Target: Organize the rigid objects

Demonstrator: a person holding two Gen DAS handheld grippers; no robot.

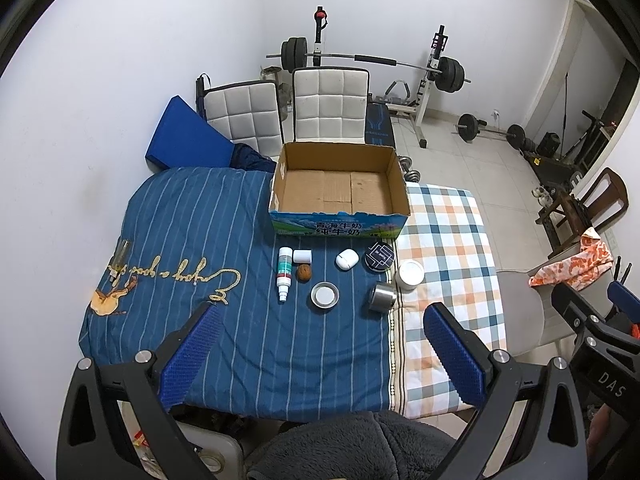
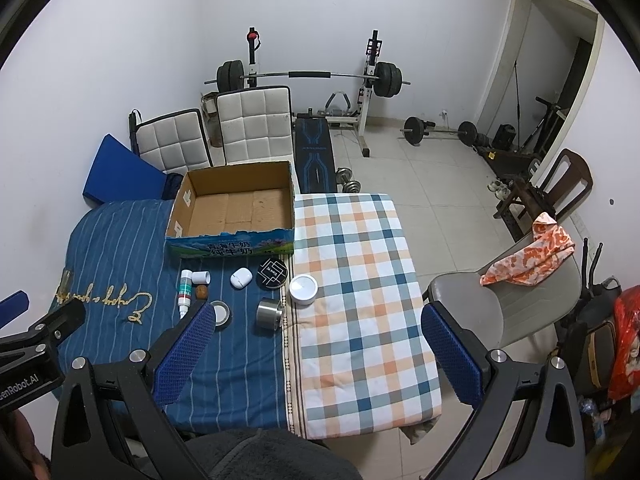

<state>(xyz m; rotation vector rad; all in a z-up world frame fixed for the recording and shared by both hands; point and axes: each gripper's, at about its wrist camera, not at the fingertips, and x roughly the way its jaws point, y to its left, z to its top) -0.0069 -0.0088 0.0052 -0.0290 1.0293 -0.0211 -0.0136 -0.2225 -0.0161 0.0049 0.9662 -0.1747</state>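
My table wears a blue striped cloth (image 1: pixel 200 208) and a plaid cloth (image 2: pixel 360 280). An empty box (image 1: pixel 340 184) sits at the far edge. Before it lie a white jar (image 1: pixel 409 275), black tin (image 1: pixel 379 257), steel cup (image 1: pixel 382 298), spray bottle (image 1: pixel 284 274), earbud case (image 1: pixel 346 259) and walnut (image 1: pixel 304 272). My left gripper (image 1: pixel 320 344) and right gripper (image 2: pixel 316 344) both gape wide, holding nothing.

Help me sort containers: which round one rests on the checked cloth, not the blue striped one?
The white round jar, beside the steel cylinder; the rest lie on stripes.
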